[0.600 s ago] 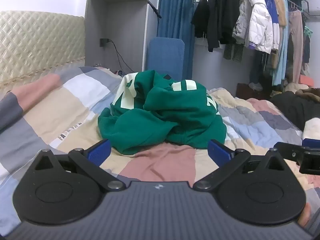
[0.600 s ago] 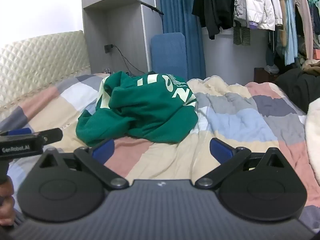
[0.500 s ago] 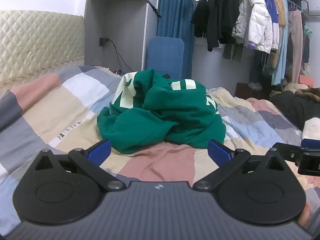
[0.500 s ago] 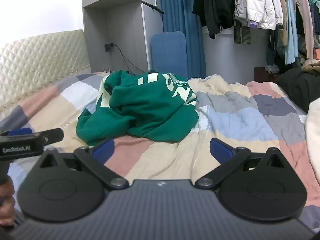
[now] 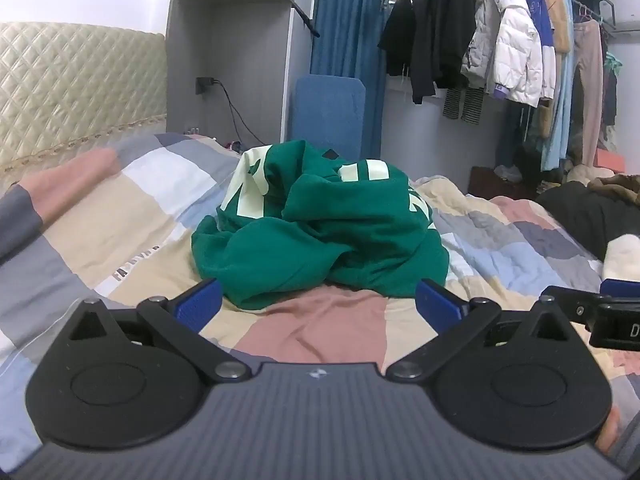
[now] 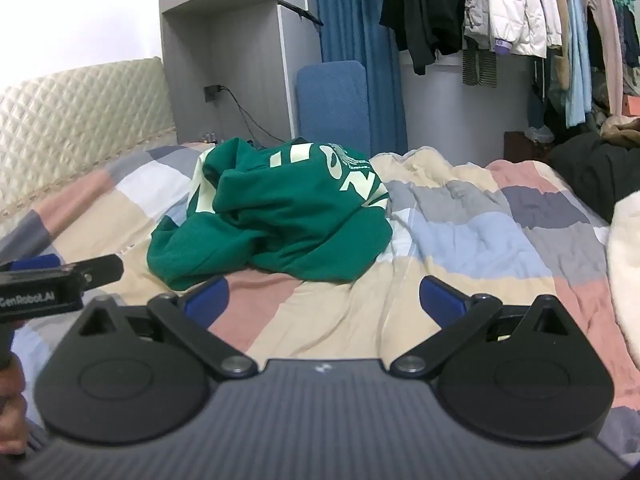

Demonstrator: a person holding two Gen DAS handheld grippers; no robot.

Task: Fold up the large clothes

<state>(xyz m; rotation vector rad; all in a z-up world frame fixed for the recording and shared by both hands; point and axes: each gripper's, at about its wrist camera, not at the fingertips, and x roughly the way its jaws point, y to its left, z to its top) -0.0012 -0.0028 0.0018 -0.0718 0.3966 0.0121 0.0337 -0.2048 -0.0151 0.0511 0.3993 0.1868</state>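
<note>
The left hand-held gripper (image 5: 318,306) has a dark grey ribbed body with a small pale logo at its centre, two round black discs at the sides and black link arms joined by silver screws. Its fingers (image 5: 199,304) carry blue pads. The right hand-held gripper (image 6: 324,300) looks the same. At the left edge of the right wrist view, a black bar reads "GenRobot.AI" in white, with bare skin below it.

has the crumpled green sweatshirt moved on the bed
No. The crumpled green sweatshirt lies on the same patches of the patchwork quilt.
</note>
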